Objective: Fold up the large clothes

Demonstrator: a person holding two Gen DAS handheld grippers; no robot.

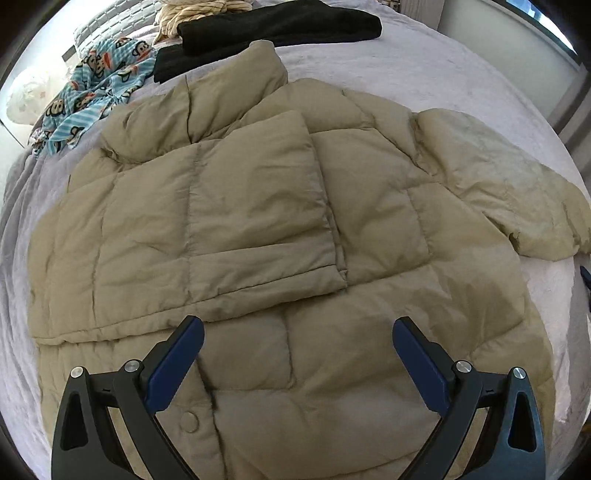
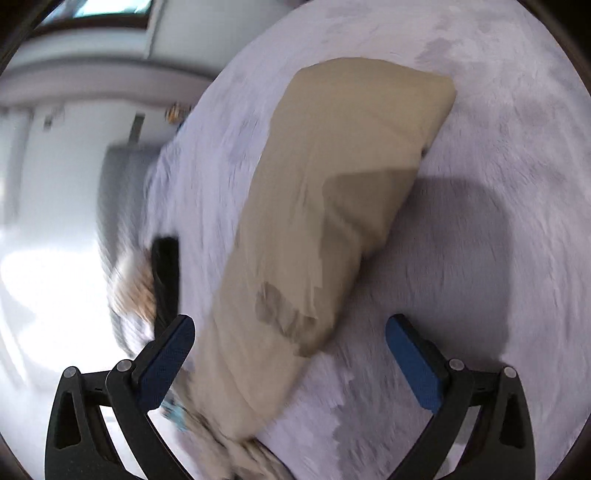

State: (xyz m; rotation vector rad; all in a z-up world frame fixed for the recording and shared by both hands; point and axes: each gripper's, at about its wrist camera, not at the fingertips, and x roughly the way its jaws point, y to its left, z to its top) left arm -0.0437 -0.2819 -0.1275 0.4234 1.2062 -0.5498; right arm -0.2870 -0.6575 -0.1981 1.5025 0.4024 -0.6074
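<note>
There is one tan puffy jacket (image 1: 258, 221) in the middle of the left wrist view. It has one sleeve (image 1: 498, 192) sticking out at the right and one round snap button (image 1: 190, 422) near the bottom. At the top sit two black folded clothes (image 1: 280, 26). There is one blue monkey-print cloth (image 1: 99, 88) at the upper left, and one cream knit thing (image 1: 199, 11) at the top edge. All lie on one bed (image 1: 424, 70). There are two grippers: the left gripper (image 1: 297, 334) and the right gripper (image 2: 290, 332), each with two blue pads.
</note>
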